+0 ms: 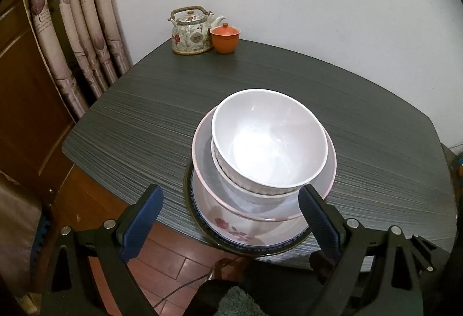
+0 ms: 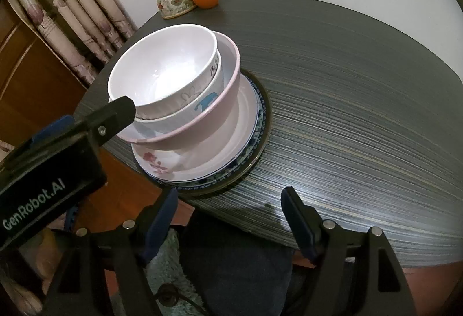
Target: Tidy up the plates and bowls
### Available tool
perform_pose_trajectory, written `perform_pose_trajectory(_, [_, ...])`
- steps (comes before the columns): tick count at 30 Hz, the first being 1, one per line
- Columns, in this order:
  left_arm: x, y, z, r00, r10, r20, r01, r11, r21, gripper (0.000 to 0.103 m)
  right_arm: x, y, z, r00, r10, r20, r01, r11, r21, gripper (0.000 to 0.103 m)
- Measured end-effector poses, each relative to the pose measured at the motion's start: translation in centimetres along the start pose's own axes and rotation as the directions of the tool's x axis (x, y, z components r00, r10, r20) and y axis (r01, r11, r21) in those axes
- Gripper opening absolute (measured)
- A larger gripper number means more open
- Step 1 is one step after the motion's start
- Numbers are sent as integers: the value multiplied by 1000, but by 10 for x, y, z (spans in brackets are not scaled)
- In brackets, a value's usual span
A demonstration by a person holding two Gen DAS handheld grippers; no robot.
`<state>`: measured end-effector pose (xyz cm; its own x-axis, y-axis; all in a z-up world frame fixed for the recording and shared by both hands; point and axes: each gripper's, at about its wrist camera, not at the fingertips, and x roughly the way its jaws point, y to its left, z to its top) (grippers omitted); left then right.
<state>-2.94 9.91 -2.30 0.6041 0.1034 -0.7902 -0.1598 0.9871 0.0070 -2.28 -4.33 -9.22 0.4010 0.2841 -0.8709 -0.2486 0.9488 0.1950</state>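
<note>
Crockery is piled in one stack at the near edge of the dark striped table (image 1: 289, 75), partly overhanging it. On top sits a plain white bowl (image 1: 269, 139), glossy inside; it nests in a second white bowl (image 1: 231, 180) with a ribbed wall on one side and a blue and grey cartoon print on the other. Both rest in a wider pink-rimmed bowl (image 1: 202, 142). Under that lies a white plate with red flowers (image 1: 228, 226), then a blue-patterned plate (image 2: 254, 133) showing only its rim, and lowest a dark-rimmed plate (image 1: 188, 197). That makes three bowls and three plates.

The left gripper (image 1: 230, 213) is spread wide, its blue-padded fingers (image 1: 141, 220) either side of the stack's near edge; its right pad lies close against the bowls, and contact cannot be told. The right gripper (image 2: 228, 217) is also wide apart, holding nothing, just short of the table edge and beside the stack.

At the far corner stand one floral teapot (image 1: 191, 32) and one orange lidded cup (image 1: 225, 38), touching. Patterned curtains (image 1: 78, 26) hang at left.
</note>
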Motion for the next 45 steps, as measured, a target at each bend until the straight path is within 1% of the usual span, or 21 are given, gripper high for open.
perform_pose_trajectory(26, [1, 1, -3, 1000, -20, -13, 20, 1000, -5, 93, 5, 1, -5, 1000, 11, -22, -11, 1000, 9, 76])
perform_pose_trajectory(37, [5, -1, -4, 1000, -3, -22, 3, 1000, -8, 93, 6, 0, -7, 999, 19, -33, -19, 1000, 13, 76])
perform_pose_trajectory(45, [7, 0, -6, 999, -7, -35, 6, 1000, -18, 93, 8, -1, -7, 999, 18, -42, -17, 1000, 23, 76])
